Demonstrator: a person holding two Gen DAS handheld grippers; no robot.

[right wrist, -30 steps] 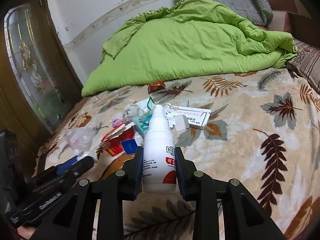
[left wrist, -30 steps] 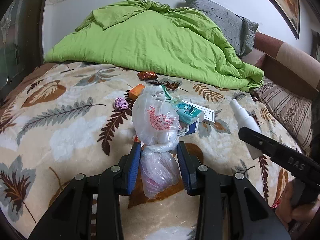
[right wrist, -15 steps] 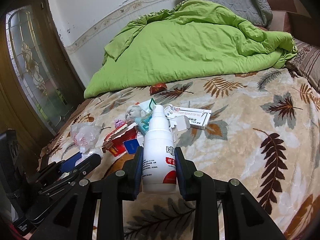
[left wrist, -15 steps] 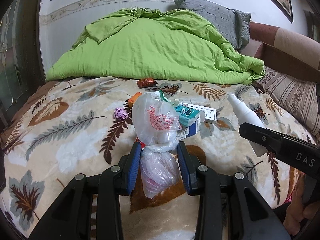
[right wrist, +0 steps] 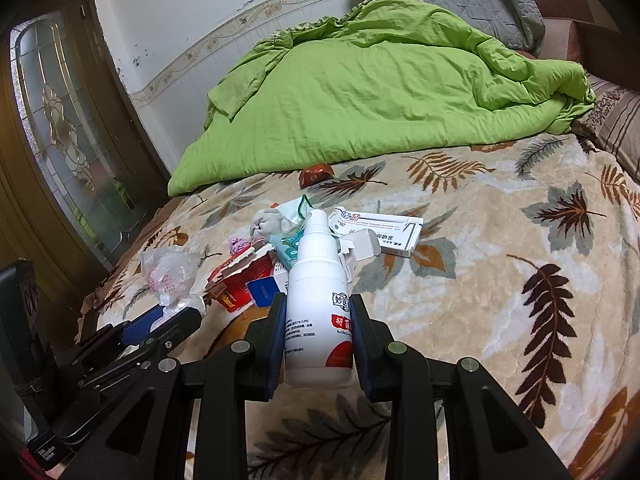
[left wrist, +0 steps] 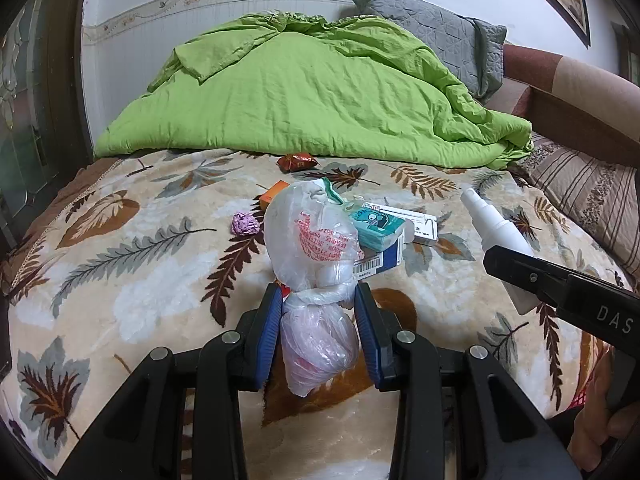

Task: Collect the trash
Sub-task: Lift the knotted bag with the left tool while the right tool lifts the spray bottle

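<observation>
My left gripper (left wrist: 318, 300) is shut on a knotted clear plastic bag (left wrist: 312, 240) with red print, held above the bed; it also shows in the right wrist view (right wrist: 168, 270). My right gripper (right wrist: 318, 304) is shut on a white spray bottle (right wrist: 320, 304) with a red label, seen too in the left wrist view (left wrist: 494, 232). On the leaf-patterned blanket (left wrist: 120, 260) lie a teal box (left wrist: 376, 228), a white carton (right wrist: 384, 228), a red torn box (right wrist: 240, 280), a purple paper wad (left wrist: 245, 224), an orange box (left wrist: 272, 197) and a red wrapper (left wrist: 298, 161).
A crumpled green duvet (left wrist: 320, 100) covers the far half of the bed, with a grey pillow (left wrist: 440, 36) behind it. A striped pillow (left wrist: 588, 188) lies at the right. A wooden door with glass (right wrist: 60, 140) stands left of the bed.
Both grippers have risen and pulled back a little with their loads; the view tilts up, showing more wall. Both grips stay the same.
</observation>
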